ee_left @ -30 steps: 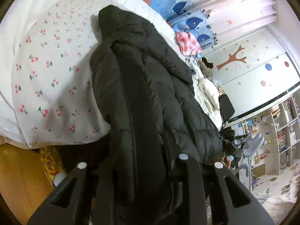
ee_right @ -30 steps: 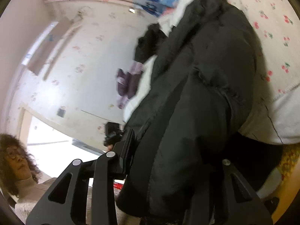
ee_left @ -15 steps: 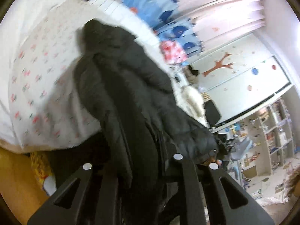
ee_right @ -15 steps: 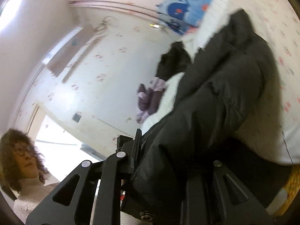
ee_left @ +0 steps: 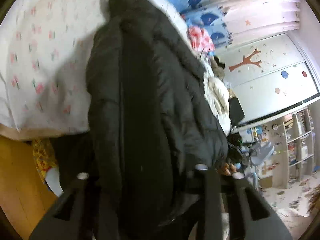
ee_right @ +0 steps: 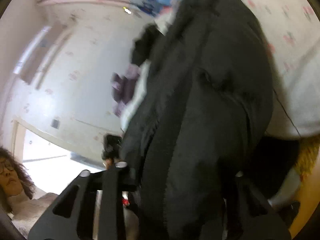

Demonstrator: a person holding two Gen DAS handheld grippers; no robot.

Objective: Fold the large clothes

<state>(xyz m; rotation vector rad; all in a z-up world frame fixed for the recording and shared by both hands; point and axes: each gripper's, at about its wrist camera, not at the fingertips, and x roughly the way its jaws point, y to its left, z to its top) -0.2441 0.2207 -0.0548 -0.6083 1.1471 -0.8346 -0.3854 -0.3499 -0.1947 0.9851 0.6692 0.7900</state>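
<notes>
A large black padded jacket (ee_left: 150,90) lies lengthwise on the cherry-print bed cover (ee_left: 40,60), with its lower end hanging over the bed's near edge. My left gripper (ee_left: 142,172) has that lower end between its fingers; its jaws are opening slightly while the fabric stays pinched. In the right wrist view the same jacket (ee_right: 210,100) fills the middle. My right gripper (ee_right: 180,169) is shut on the hem. The fabric hides the fingertips in both views.
Loose clothes (ee_left: 216,92) and a pink cloth (ee_left: 200,38) are piled along the far side of the bed. A wardrobe with a tree decal (ee_left: 260,76) and shelves (ee_left: 298,140) stand beyond. A purple garment (ee_right: 124,88) lies by the wall. A person (ee_right: 12,180) shows at lower left.
Both views swung away half a second ago and have come back toward the jacket. It now looms larger and blurred in both. The hem stays between both pairs of fingers.
</notes>
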